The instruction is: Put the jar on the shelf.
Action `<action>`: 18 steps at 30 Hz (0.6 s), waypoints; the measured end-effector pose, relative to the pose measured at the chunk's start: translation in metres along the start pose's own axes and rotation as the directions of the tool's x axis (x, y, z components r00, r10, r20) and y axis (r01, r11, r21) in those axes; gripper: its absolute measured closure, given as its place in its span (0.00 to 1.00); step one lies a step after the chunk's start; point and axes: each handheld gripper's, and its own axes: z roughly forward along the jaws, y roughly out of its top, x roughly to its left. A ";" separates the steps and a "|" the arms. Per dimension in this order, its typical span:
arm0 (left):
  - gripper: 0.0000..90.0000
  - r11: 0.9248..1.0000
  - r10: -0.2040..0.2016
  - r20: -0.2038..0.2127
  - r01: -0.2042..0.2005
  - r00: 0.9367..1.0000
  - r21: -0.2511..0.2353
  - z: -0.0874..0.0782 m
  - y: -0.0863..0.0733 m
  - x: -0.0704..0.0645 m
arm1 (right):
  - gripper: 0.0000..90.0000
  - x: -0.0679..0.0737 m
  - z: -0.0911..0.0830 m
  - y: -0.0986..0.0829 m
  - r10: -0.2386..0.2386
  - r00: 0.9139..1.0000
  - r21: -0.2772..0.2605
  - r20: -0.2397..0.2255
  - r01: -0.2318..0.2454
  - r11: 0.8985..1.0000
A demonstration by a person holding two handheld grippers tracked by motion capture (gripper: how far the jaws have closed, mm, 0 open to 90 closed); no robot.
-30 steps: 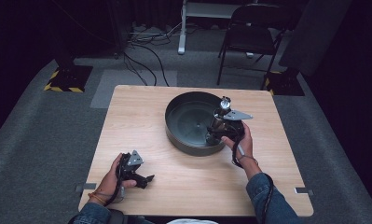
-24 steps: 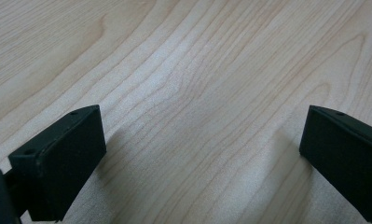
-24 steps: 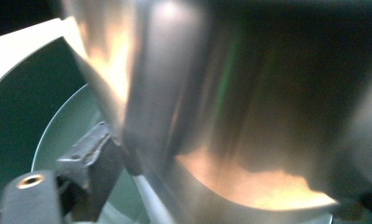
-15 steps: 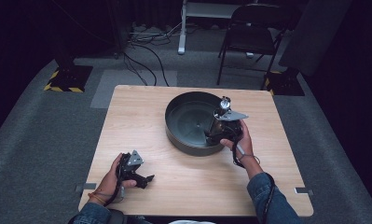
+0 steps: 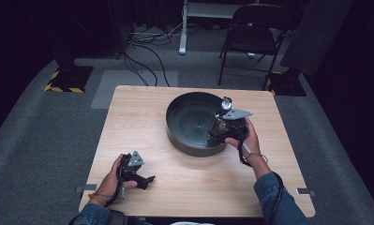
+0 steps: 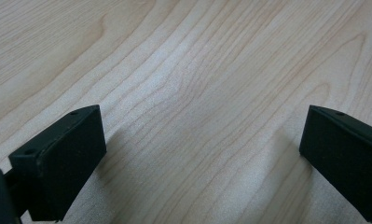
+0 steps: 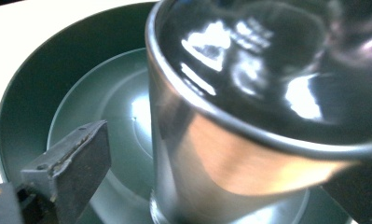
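My right tongs (image 5: 212,136) are at the near right part of the dark green round basin (image 5: 175,123), which stands on the far half of the wooden bench (image 5: 128,117). In the right gripper view a shiny metal cup (image 7: 230,154) stands between the two black jaws, with its base inside the basin (image 7: 30,98). The left jaw is a little apart from the cup wall, and the right jaw is mostly hidden behind the cup, so I cannot tell if the tongs already clamp it. The cup is upright or only a little tilted, and its inside looks dark and reflecting.

My left tongs (image 5: 147,179) are low over the near left part of the bench, well apart from the basin. In the left gripper view their jaws are wide apart, with bare wood grain (image 6: 197,93) between them.
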 end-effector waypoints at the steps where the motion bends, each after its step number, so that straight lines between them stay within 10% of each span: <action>1: 0.00 1.000 0.000 0.000 0.000 1.000 0.000 0.000 0.000 0.000 | 0.03 0.000 -0.002 0.001 -0.006 1.000 0.004 0.002 0.006 1.000; 18: 0.00 1.000 0.000 -0.001 0.000 1.000 0.000 0.000 0.000 0.000 | 0.03 0.004 -0.040 0.008 -0.152 0.987 0.085 0.058 0.147 0.985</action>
